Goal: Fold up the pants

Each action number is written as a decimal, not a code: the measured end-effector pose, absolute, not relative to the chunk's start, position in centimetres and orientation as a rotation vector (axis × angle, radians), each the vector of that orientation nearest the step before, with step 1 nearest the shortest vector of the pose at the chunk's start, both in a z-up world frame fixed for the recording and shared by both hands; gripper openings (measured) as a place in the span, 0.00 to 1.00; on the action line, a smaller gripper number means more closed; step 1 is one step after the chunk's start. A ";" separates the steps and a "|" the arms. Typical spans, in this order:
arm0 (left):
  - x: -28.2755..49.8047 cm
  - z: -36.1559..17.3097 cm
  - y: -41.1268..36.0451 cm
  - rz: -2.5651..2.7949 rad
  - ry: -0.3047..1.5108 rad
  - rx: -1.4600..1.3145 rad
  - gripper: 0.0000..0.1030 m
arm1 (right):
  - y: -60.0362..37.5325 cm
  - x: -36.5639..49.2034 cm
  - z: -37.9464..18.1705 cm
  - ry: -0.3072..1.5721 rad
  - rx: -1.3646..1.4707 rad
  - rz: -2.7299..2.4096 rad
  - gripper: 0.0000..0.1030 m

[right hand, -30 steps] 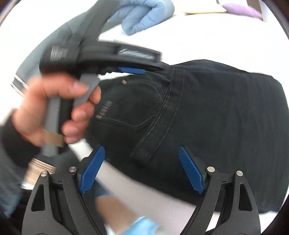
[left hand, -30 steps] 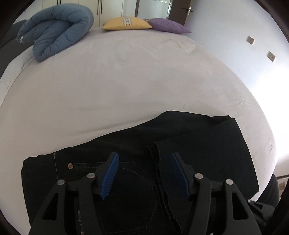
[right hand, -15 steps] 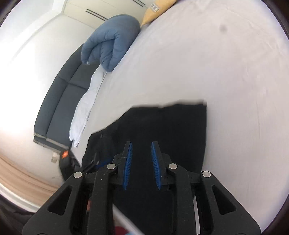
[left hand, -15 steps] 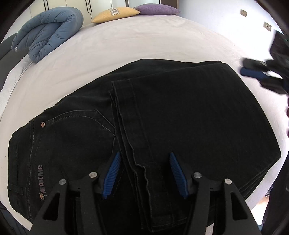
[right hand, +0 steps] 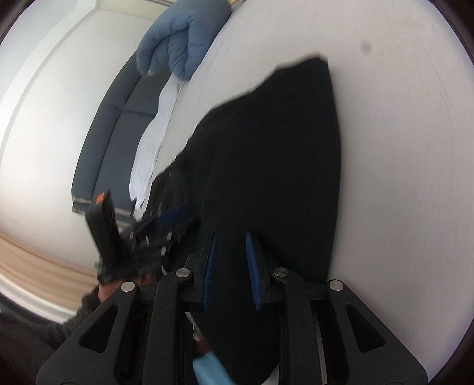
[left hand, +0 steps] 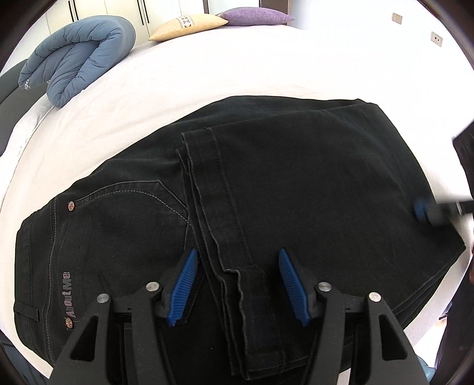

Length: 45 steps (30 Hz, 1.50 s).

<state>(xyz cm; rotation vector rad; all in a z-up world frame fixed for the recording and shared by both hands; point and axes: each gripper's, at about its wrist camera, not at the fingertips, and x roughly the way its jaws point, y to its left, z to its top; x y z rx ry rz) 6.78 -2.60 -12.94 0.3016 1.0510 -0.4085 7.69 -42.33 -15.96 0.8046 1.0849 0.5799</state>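
Observation:
Black jeans [left hand: 281, 183] lie folded on the white bed [left hand: 237, 65], the leg hems laid over the seat next to the back pocket. My left gripper [left hand: 237, 257] is open and hovers over the hem edge, holding nothing. My right gripper [right hand: 231, 237] has its blue pads a narrow gap apart over the folded end of the jeans [right hand: 266, 154]; no cloth shows between them. It appears blurred at the right edge of the left wrist view [left hand: 429, 210]. The left gripper appears blurred in the right wrist view [right hand: 148, 231].
A rolled blue duvet [left hand: 77, 59], a yellow pillow [left hand: 186, 25] and a purple pillow [left hand: 254, 16] lie at the far end of the bed. A dark sofa [right hand: 112, 124] stands beside the bed, with a white cloth [right hand: 151, 142] along its edge.
The right gripper has swung round from the waist side to the folded end and narrowed its pads. The left gripper has pulled back and lifted, so more of the jeans shows.

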 end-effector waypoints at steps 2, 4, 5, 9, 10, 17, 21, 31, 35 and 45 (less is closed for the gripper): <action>6.7 -12.9 -2.6 -0.405 1.048 0.297 0.59 | -41.6 5.6 -16.1 1.070 0.818 0.580 0.18; 6.6 -12.9 -2.6 -0.405 1.046 0.295 0.59 | -40.0 3.8 -15.8 1.058 0.839 0.569 0.18; 6.7 -12.9 -2.6 -0.406 1.046 0.296 0.59 | -40.2 2.8 -15.8 1.055 0.837 0.563 0.18; 6.5 -13.0 -2.4 -0.408 1.039 0.290 0.59 | -37.8 2.3 -15.3 1.070 0.788 0.513 0.16; 6.5 -13.0 -2.3 -0.409 1.038 0.287 0.59 | -37.3 2.4 -15.2 1.076 0.753 0.498 0.13; 6.0 -13.1 -1.8 -0.410 1.016 0.266 0.59 | -36.2 2.6 -14.5 1.063 0.654 0.440 0.03; 5.7 -13.2 -1.4 -0.413 1.004 0.254 0.59 | -36.2 2.5 -14.7 1.033 0.642 0.436 0.01; 5.4 -11.6 1.4 -0.430 1.015 0.077 0.71 | -34.3 1.5 -11.7 0.977 0.488 0.342 0.12; 3.0 -8.9 6.9 -0.379 0.943 -0.208 0.86 | -33.9 0.8 -8.5 0.938 0.596 0.335 0.95; -0.4 -9.3 24.4 -0.116 0.836 -0.801 0.87 | -29.7 9.4 -3.2 0.852 0.691 0.544 0.92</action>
